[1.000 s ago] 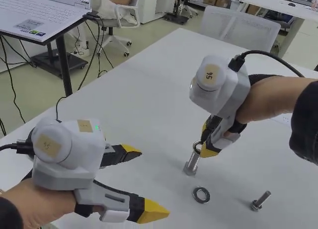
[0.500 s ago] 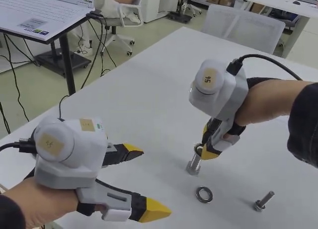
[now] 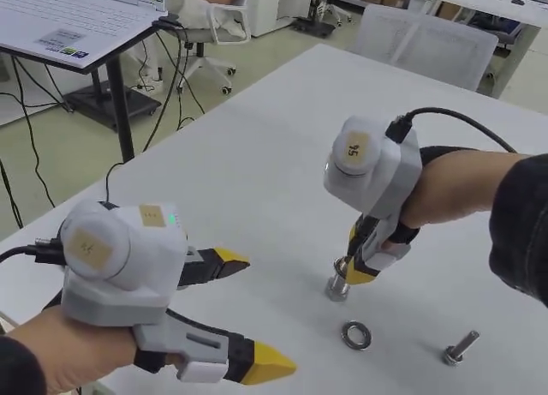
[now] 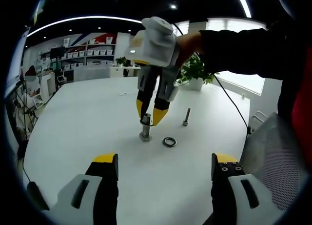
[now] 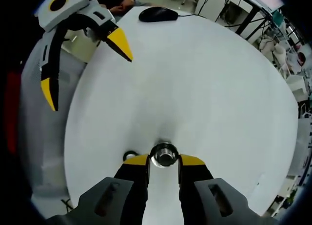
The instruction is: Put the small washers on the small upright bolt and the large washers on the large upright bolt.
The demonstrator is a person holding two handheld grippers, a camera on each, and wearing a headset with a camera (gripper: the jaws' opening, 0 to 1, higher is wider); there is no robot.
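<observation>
Here, the large upright bolt [image 3: 336, 284] stands on the white bench [image 3: 257, 155], with the right gripper [image 3: 353, 273] clenched on a washer [image 5: 164, 154] at its top. A second washer [image 3: 356, 335] and the small bolt [image 3: 460, 347] lie nearby. The left gripper [image 3: 253, 309] is released. Behind are a laptop [image 3: 68, 18] and an office chair [image 3: 205, 18].

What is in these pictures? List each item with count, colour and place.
table: 1, white, underneath all
large bolt: 1, silver, upright mid-table
held washer: 1, silver, atop large bolt, in right tool's tips
loose washer: 1, silver, flat beside the large bolt
small bolt: 1, silver, right of the loose washer
laptop: 1, white, side desk
chairs: 2, pale, beyond table
left tool: 1, yellow-tipped, open, near edge
right tool: 1, yellow-tipped, over the large bolt
</observation>
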